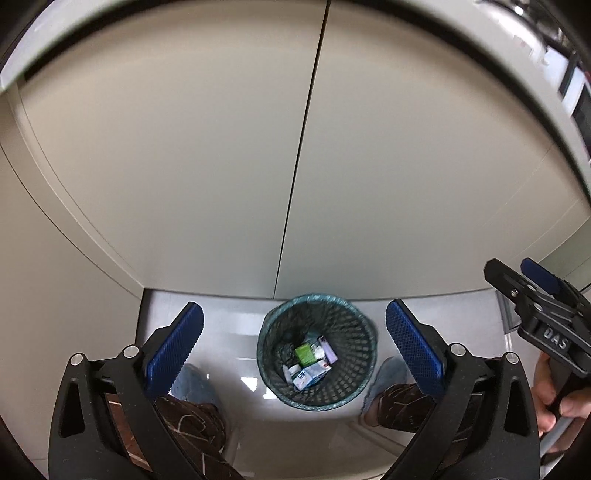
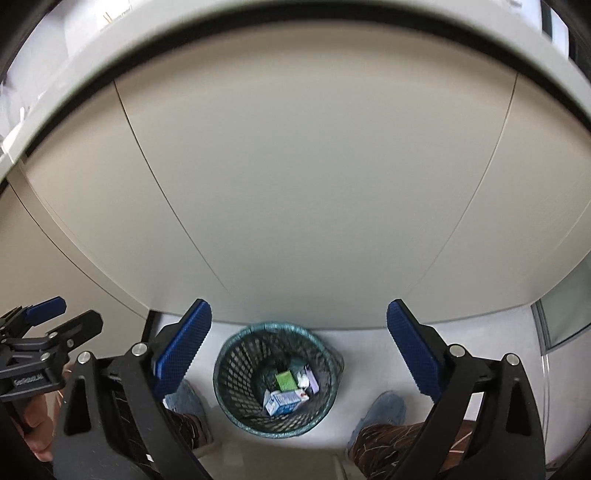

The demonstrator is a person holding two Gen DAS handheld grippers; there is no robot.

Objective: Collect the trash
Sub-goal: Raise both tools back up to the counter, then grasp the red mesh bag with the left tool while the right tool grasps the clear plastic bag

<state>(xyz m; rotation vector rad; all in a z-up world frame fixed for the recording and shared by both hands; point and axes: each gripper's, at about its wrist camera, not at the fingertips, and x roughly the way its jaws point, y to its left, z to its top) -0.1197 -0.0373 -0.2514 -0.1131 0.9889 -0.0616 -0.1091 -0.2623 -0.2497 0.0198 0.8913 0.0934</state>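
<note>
- Wastebasket (image 1: 317, 354) stands on the floor (image 1: 229, 328), just before the cabinet doors (image 1: 221, 166).
- Cartons (image 1: 308, 371) lie in the wastebasket bottom.
- Person's feet (image 1: 195, 380) stand left and right of the wastebasket.
- Left tool (image 1: 293, 345) and right tool (image 2: 299, 352) hang above it, fingers spread apart.
- Table edge (image 2: 295, 14) overhangs the doors.

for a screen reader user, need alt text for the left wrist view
Open left gripper hangs empty above a mesh wastebasket on a pale floor, small boxes inside. Beige cabinet doors fill the background; the right gripper shows at the edge.
</note>
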